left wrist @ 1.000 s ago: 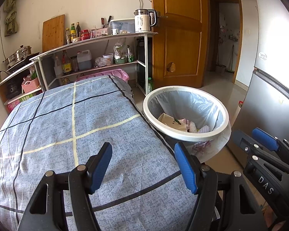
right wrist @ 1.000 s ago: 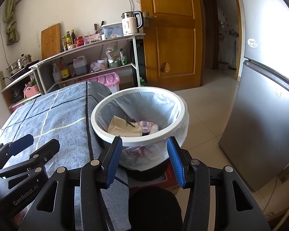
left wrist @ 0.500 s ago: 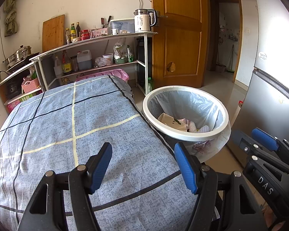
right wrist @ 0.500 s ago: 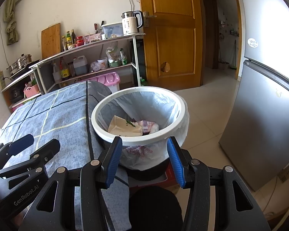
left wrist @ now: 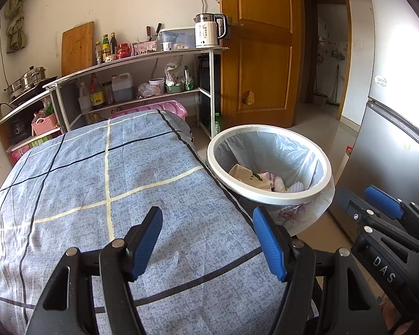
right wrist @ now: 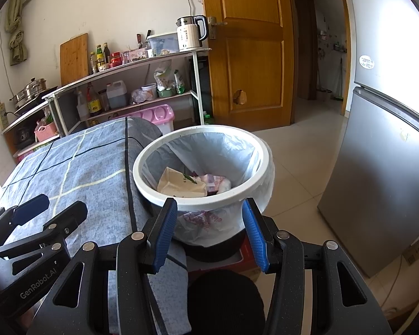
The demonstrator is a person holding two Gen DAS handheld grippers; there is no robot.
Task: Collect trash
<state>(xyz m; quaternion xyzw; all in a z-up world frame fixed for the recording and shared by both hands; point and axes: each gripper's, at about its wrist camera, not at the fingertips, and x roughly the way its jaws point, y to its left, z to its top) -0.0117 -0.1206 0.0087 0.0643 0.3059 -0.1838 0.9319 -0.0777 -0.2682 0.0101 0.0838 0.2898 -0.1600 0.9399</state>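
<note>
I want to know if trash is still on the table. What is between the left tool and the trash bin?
In the left wrist view, only bare checked tablecloth lies between the left tool and the trash bin.

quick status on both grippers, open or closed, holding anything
Left gripper: open, empty, over the blue checked cloth.
Right gripper: open, empty, facing the lined trash bin.

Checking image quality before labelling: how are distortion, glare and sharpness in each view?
Left wrist: strong fisheye bend, dark corners, the shelf curves; sharp; wall at the right edge washed out. Right wrist: same bend; fridge side glares; bin crisp, evenly lit.
</note>
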